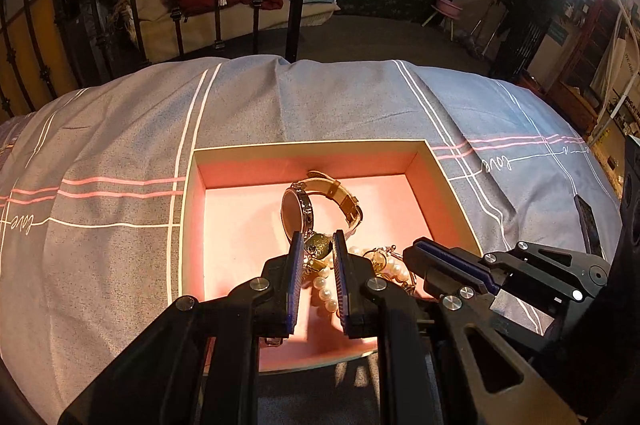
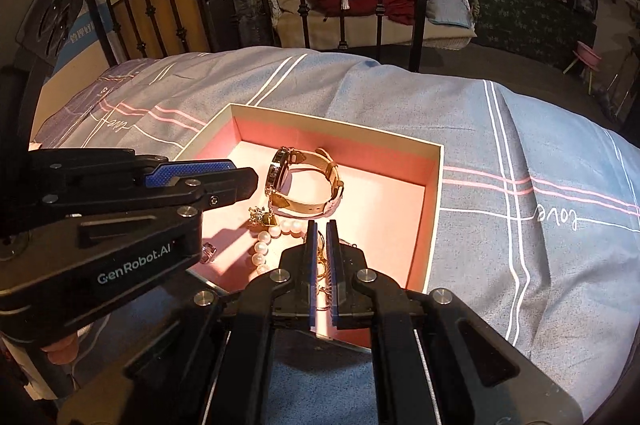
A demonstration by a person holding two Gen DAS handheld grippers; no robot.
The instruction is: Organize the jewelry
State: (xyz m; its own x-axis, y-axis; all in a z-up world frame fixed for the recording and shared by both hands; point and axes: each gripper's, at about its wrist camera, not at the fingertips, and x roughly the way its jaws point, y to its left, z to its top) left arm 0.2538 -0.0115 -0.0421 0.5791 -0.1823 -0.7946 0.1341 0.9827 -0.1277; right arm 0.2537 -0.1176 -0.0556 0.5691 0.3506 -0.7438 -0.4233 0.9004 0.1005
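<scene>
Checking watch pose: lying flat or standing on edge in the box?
On edge: the watch face points sideways, its strap looping behind, on the floor of the box.

The box [image 1: 440, 169] is open on top, and its far-left floor lies bare. The watch [image 1: 316, 205] stands mid-box; pearls [image 2: 264, 245] and chains crowd the near right, where both tools sit close together. Bed rails [image 2: 344, 5] wall off the far side.

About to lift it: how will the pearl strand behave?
Probably floppy: the pearl strand lies curved in the box, so it should sag. Round beads may slip. It lies against the watch and a gold chain, so it could snag.
</scene>
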